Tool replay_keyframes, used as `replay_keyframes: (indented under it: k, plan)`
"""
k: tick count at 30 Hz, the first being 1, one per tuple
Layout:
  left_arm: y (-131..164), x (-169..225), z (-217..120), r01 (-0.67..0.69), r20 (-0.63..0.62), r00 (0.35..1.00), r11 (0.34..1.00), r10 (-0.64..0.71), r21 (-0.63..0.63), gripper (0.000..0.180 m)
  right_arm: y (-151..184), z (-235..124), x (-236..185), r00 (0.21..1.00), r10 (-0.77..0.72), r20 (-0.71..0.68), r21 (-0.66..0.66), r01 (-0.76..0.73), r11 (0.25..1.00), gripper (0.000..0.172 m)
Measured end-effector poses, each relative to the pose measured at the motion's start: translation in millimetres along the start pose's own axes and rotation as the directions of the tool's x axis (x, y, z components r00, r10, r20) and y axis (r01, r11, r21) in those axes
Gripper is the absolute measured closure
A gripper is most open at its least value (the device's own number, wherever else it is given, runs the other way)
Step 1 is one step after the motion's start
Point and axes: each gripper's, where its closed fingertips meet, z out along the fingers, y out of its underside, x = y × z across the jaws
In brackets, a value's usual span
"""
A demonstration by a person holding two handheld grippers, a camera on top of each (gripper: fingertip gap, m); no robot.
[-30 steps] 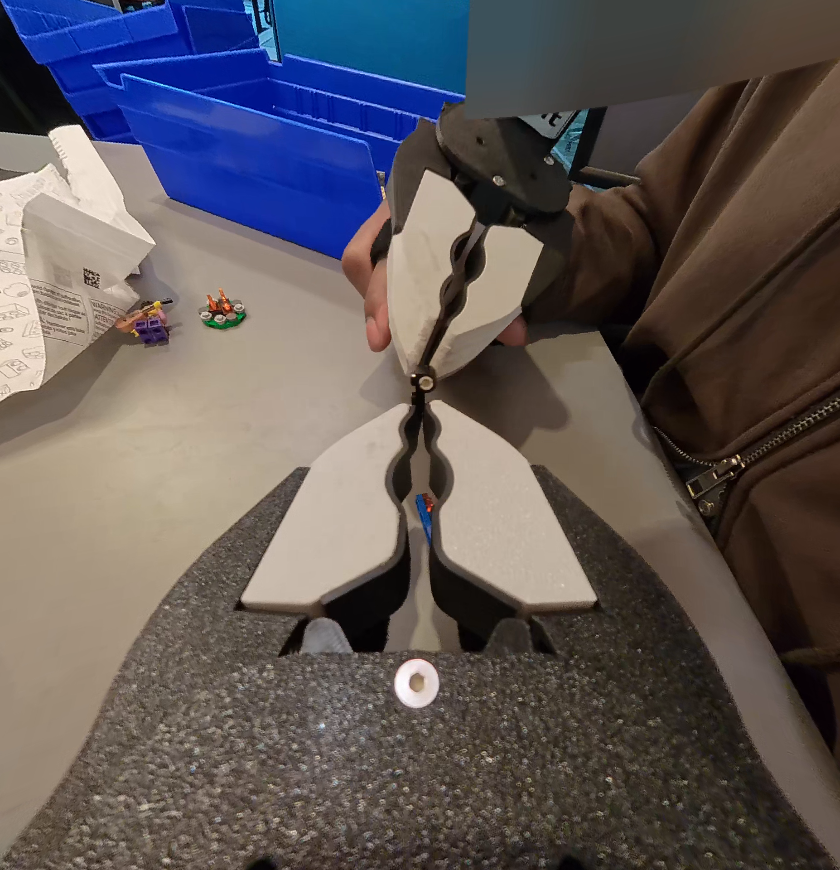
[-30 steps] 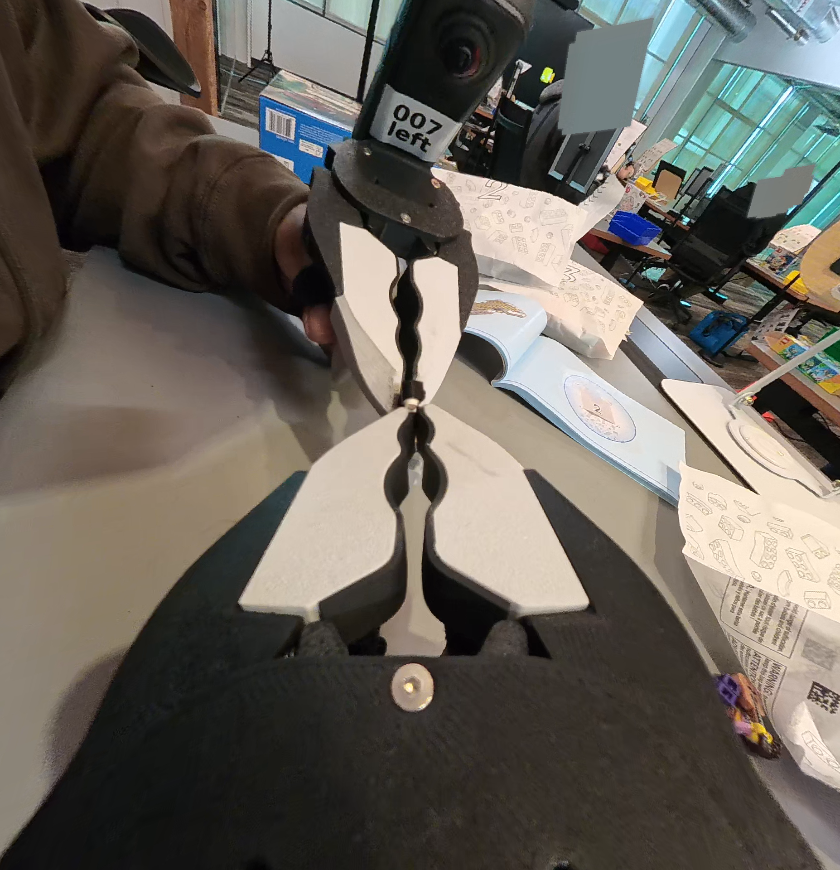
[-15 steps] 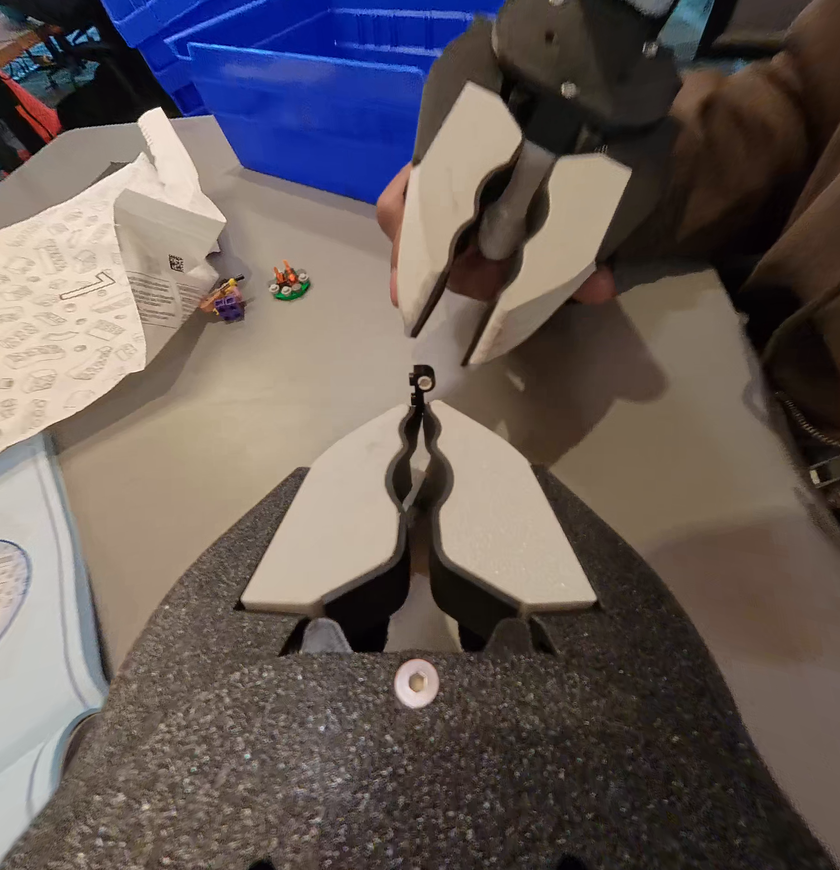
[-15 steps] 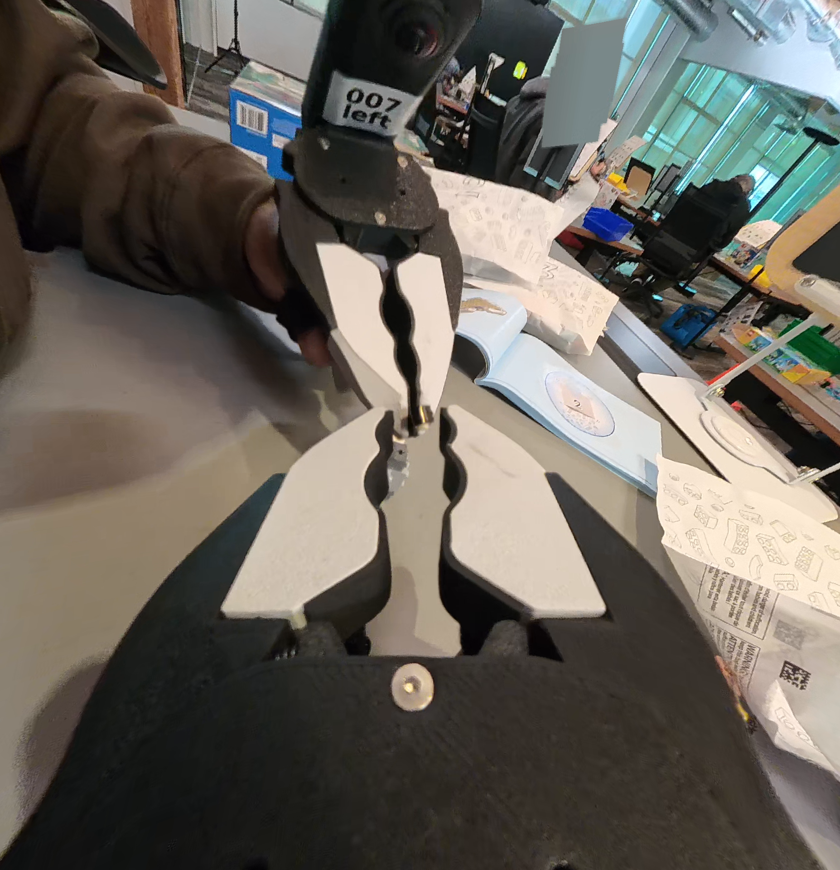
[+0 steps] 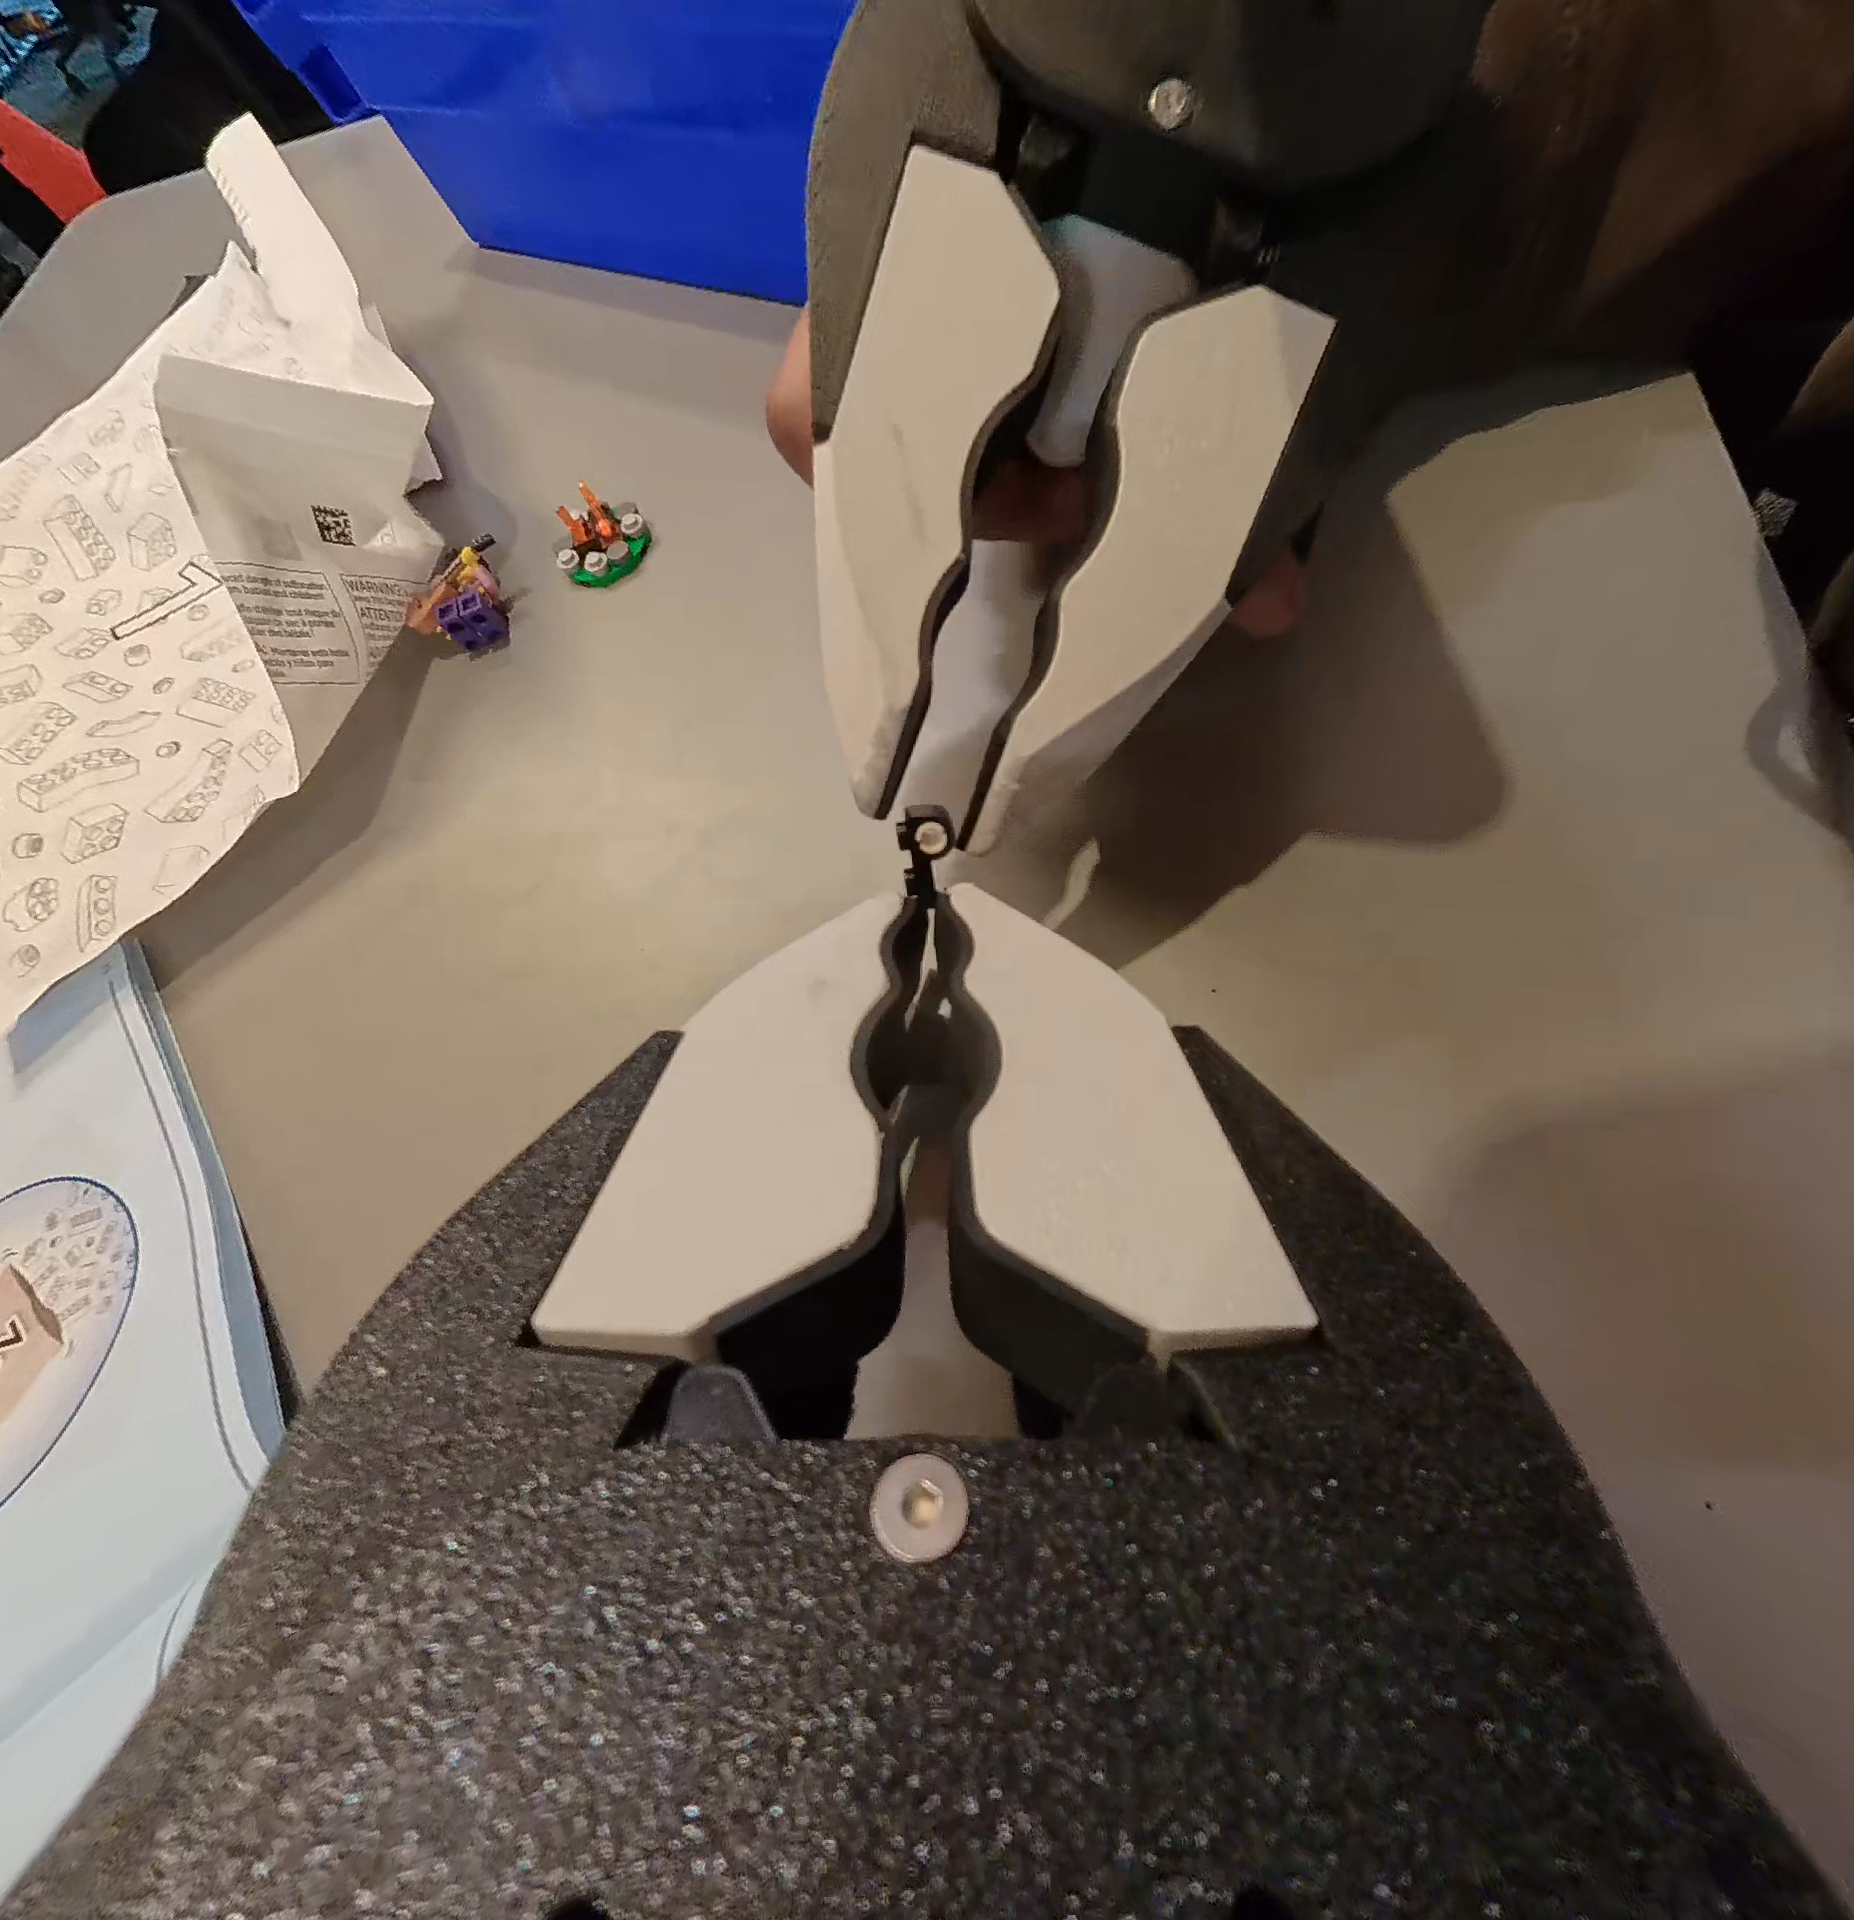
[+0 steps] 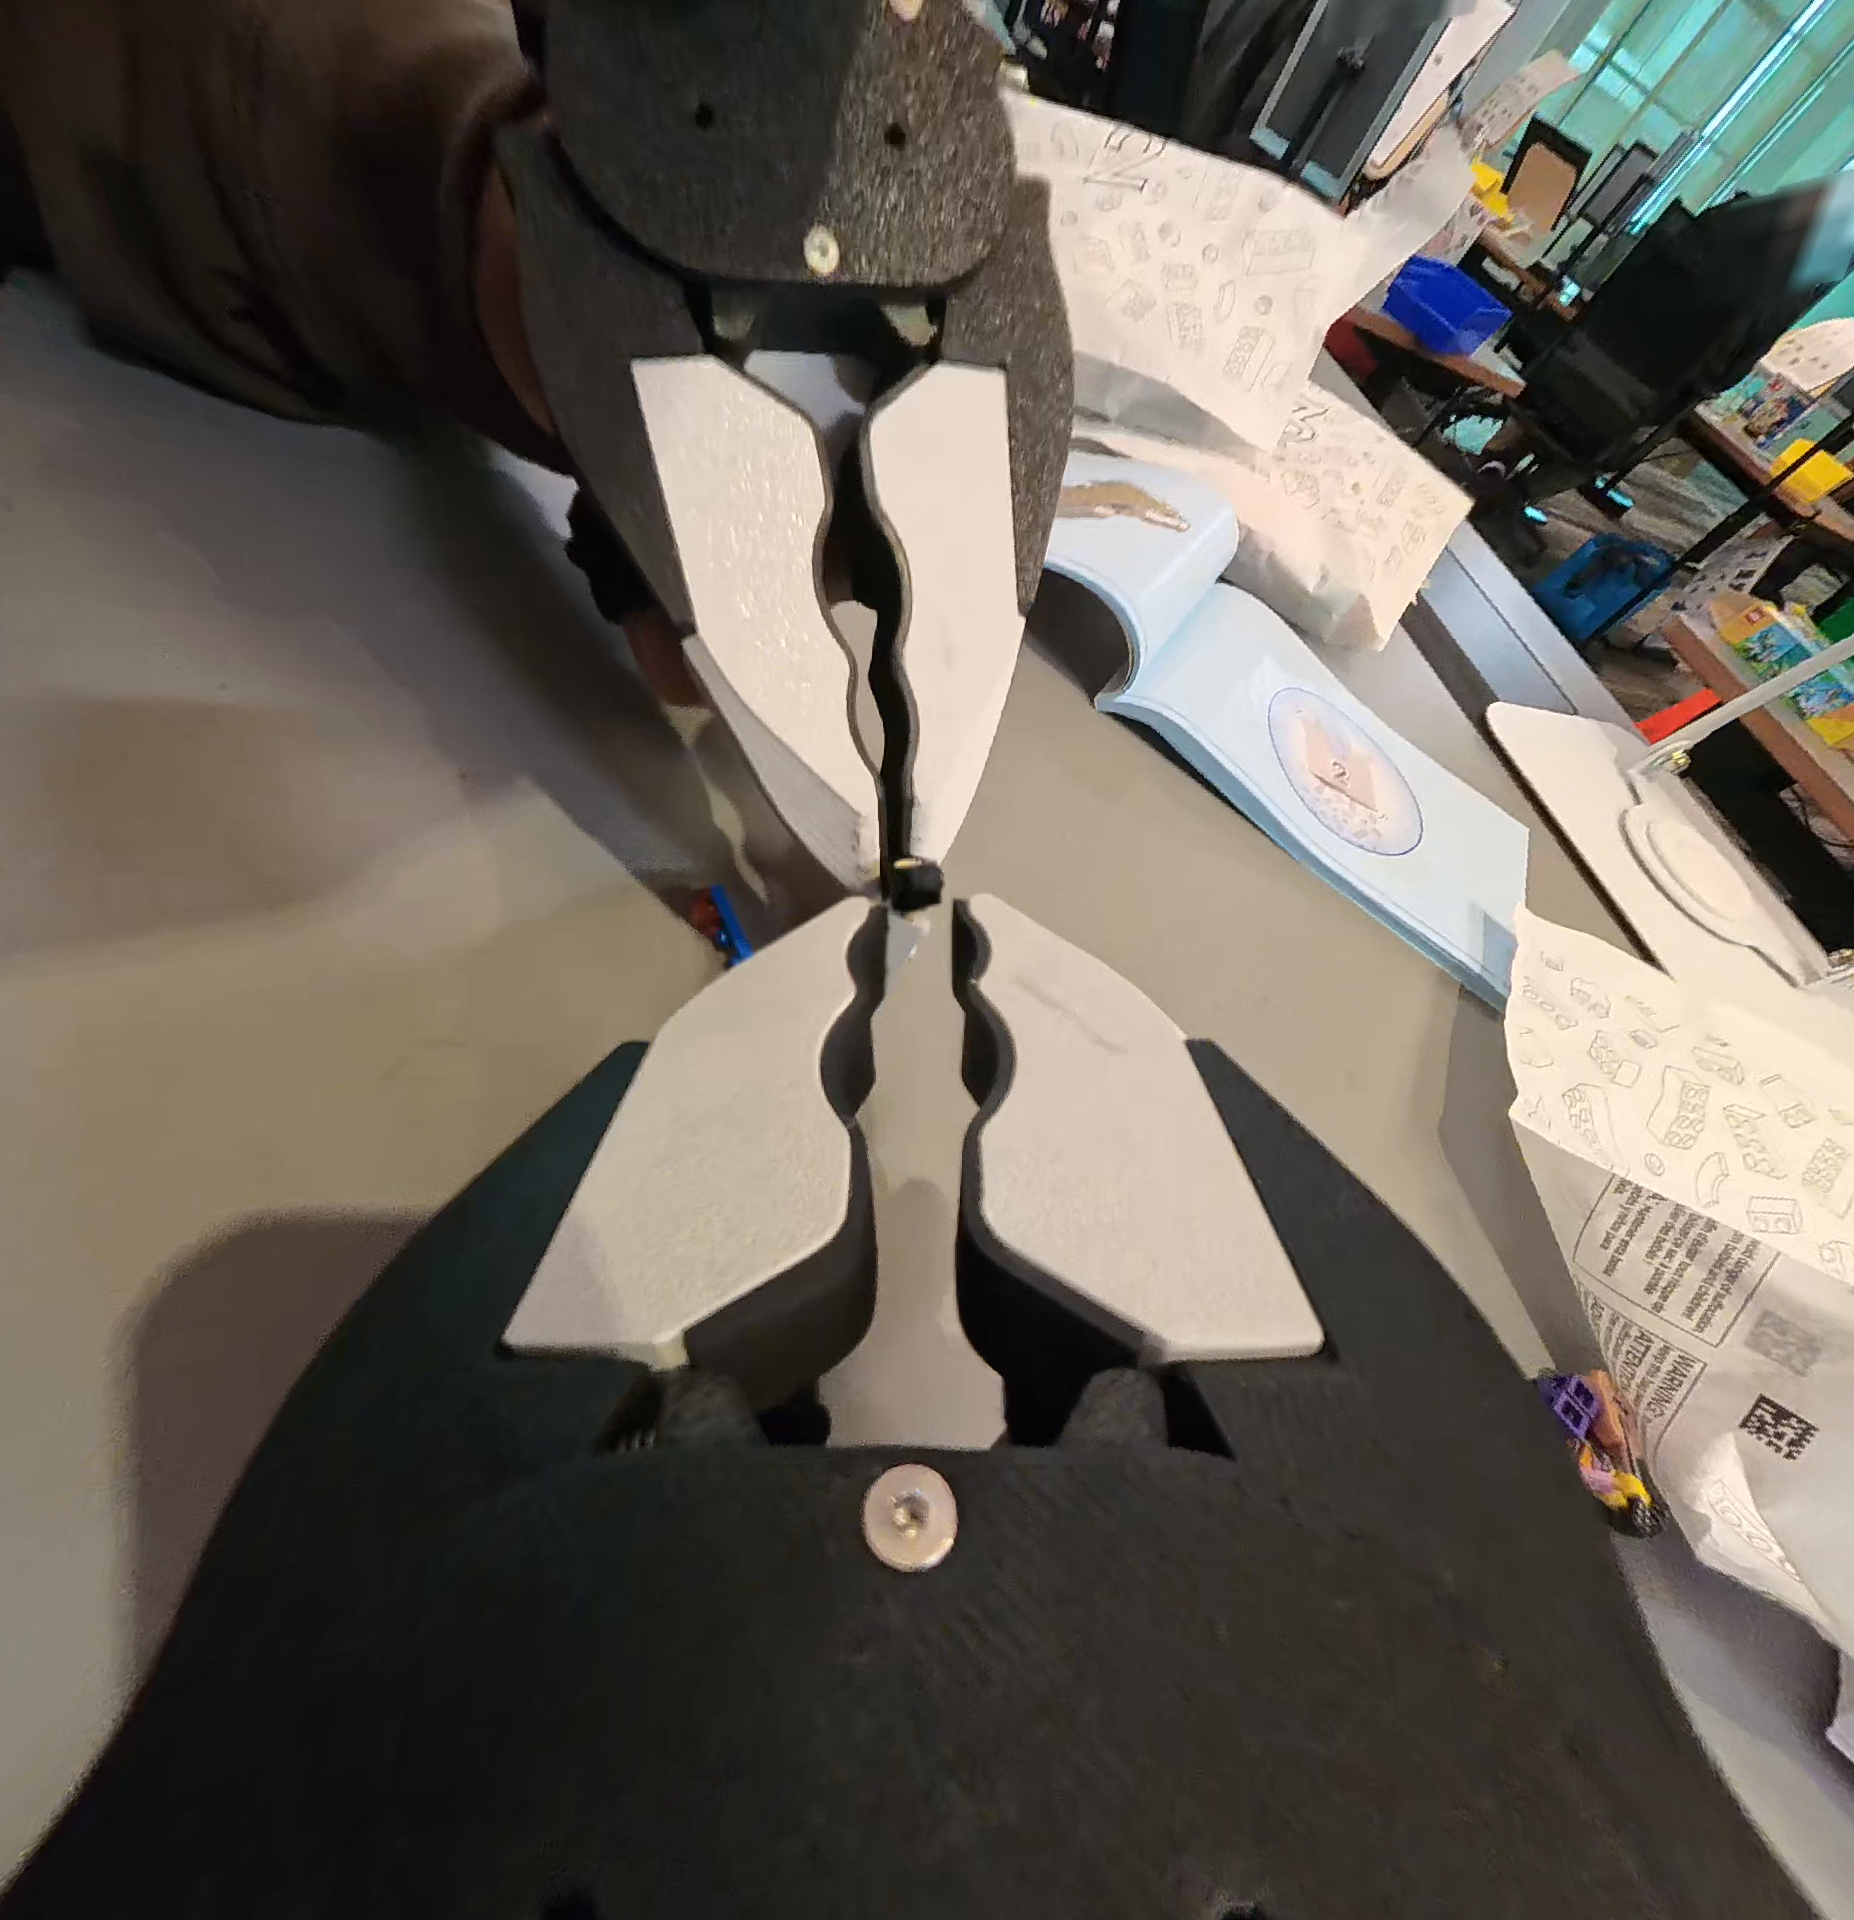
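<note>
The left gripper (image 5: 928,896) is pinched together on the thin stem of a small black piece (image 5: 925,831), whose head with a pale round stud sticks out just past the fingertips, above the grey table (image 5: 590,831). What has changed is at the other side: a second ago the right gripper (image 6: 918,912) is closed tip to tip against that piece, half a second ago it stands wide and drawn back, and now it is close in again with its jaws narrowly apart. Its fingertips (image 5: 990,821) flank the piece's head; whether either touches it cannot be told, but they are not pressed on it, so the piece hangs from the left gripper alone. Farther off lie a purple brick build (image 5: 468,613), a green round build (image 5: 603,545) and a printed paper bag (image 5: 123,623), with a blue bin (image 5: 642,125) behind
</note>
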Motion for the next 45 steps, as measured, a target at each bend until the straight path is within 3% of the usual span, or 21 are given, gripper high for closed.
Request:
replay_keyframes:
  k: [6, 11, 16, 24, 29, 32, 34, 37, 40, 43, 45]
  plan:
    - [2, 2, 2, -0.035, 0.009, 0.999, 0.999, 0.036, -0.024, 0.179, -1, 1, -4, 1.0, 0.001, 0.018, 0.008, -0.001, 1.0, 0.163]
    - [-13, -3, -3, 0.025, 0.013, 1.0, 0.994, -0.026, 0.105, 0.167, -14, -5, 5, 0.996, 0.084, 0.011, 0.09, -0.084, 0.992, 0.163]
    - [-20, 0, -7, 0.071, -0.044, 0.997, 0.982, -0.064, 0.172, 0.176, -20, -9, 4, 0.991, 0.125, 0.04, 0.136, -0.129, 0.982, 0.163]
    - [-6, -8, -3, 0.113, 0.012, 0.993, 0.992, -0.113, 0.055, 0.177, -14, -11, -2, 1.0, -0.019, -0.012, 0.099, 0.02, 0.995, 0.157]
    - [7, -13, 1, 0.037, 0.115, 0.993, 0.997, -0.029, -0.07, 0.177, -27, -9, -3, 0.989, -0.107, -0.104, 0.103, 0.118, 0.988, 0.154]
    - [0, -9, 1, -0.016, 0.139, 0.99, 0.996, 0.028, -0.084, 0.178, 0, 8, -13, 0.975, -0.209, -0.073, -0.097, 0.202, 0.975, 0.164]
    - [5, -11, 1, -0.047, 0.156, 0.986, 0.992, 0.065, -0.119, 0.178, 1, 7, -11, 0.951, -0.289, -0.115, -0.124, 0.275, 0.953, 0.165]
    - [10, -8, 3, -0.086, 0.153, 0.982, 0.983, 0.112, -0.164, 0.178, -23, -2, -9, 0.956, -0.247, -0.156, -0.006, 0.249, 0.968, 0.165]
    - [10, -5, 4, -0.116, 0.145, 0.979, 0.977, 0.143, -0.181, 0.178, 6, 9, -6, 0.945, -0.295, -0.141, -0.179, 0.269, 0.946, 0.158]
    - [10, -7, 2, -0.121, 0.159, 0.976, 0.976, 0.15, -0.183, 0.178, -11, 3, -11, 0.944, -0.295, -0.149, -0.089, 0.284, 0.955, 0.167]
    - [6, -6, 1, -0.103, 0.157, 0.979, 0.981, 0.128, -0.163, 0.178, 2, 8, -13, 0.951, -0.29, -0.105, -0.155, 0.272, 0.95, 0.168]
